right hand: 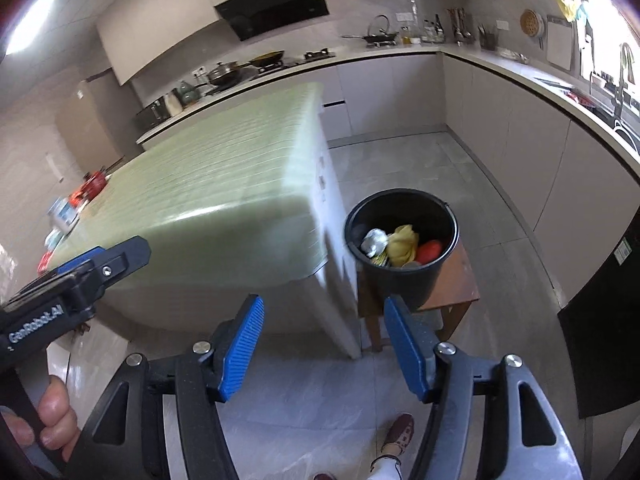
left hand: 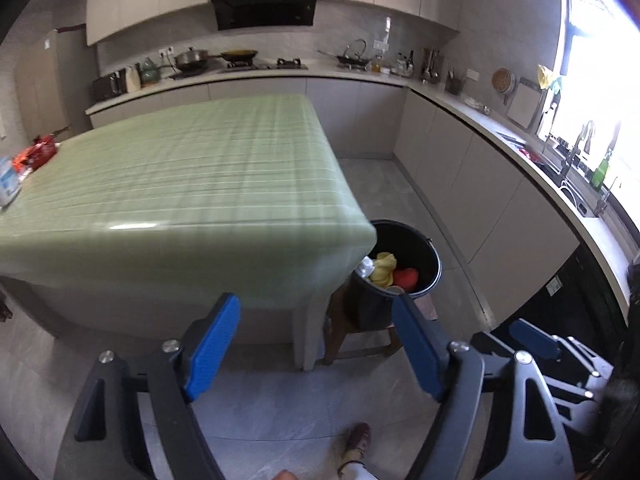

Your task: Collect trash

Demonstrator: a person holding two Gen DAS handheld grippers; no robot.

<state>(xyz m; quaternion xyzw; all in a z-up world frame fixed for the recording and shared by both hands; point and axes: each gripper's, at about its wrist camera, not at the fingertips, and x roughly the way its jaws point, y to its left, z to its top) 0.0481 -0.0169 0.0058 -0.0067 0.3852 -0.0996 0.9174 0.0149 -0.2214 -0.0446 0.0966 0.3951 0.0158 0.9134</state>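
Looking forward from the left wrist: left gripper (left hand: pixel 316 344) held above the grey floor tiles (left hand: pixel 280 408), blue fingers (left hand: pixel 214 346) spread wide with nothing between them. Ahead, a table under a green checked cloth (left hand: pixel 180 184), mostly bare. At its far left edge, a red wrapper (left hand: pixel 38 152) and a white-and-blue packet (left hand: pixel 8 184), both blurred. Just off the table's near right corner, a black bucket (left hand: pixel 400 276) standing on a low wooden stool (left hand: pixel 360 336), partly hidden by the cloth corner. Inside the bucket, collected trash (left hand: pixel 386 268): something yellow and crumpled, a red piece, a pale scrap. At lower right, the right gripper (left hand: pixel 536 340), seen from the side, jaw state not readable from here. A shoe (left hand: pixel 358 440) on the tiles at the bottom.

Turning to the right wrist: right gripper (right hand: pixel 324 348) also over the floor, blue pads (right hand: pixel 244 350) parted and holding nothing. Bucket (right hand: pixel 400 276) fully visible on the stool (right hand: pixel 460 280), beside the table's corner, with a silvery crumpled wad, a yellow bundle and a red item inside (right hand: pixel 400 244). Left gripper (right hand: pixel 80 276) entering from the left edge, gripped by a hand (right hand: pixel 52 420) lower down. On the cloth (right hand: pixel 208 184), near the far left side, red and white packets (right hand: pixel 80 196), too smeared to identify. Kitchen counter (right hand: pixel 520 76) curving behind.
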